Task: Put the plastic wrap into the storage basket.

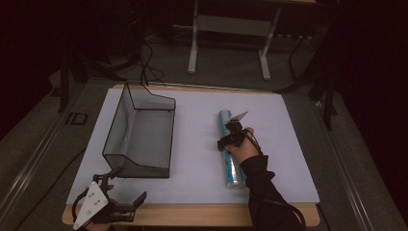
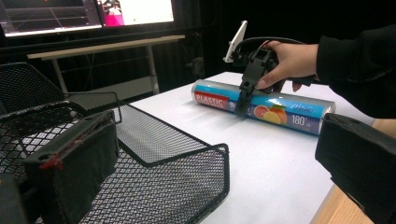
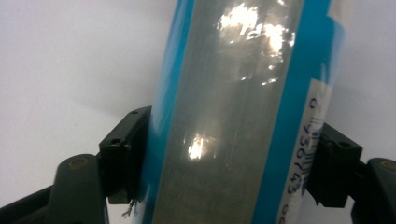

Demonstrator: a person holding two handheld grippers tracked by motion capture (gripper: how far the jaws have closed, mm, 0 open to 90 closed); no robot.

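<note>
plastic wrap roll [image 1: 229, 150] lies flat on the white worktop [image 1: 202, 168], right of centre in the high view, long axis running top to bottom of the frame. right tool [image 1: 228, 142] comes down on it from above, straddling it crosswise near mid-length; in the right gripper view both pads sit against the roll's sides, so it looks clamped on the roll. left tool [image 1: 129, 186] idles at lower left, jaws apart, nothing between them, just below the wire basket [image 1: 139, 130]. basket lies to the roll's left, well apart; right hand is the nearer one. likely next: lift and carry leftward.
</note>
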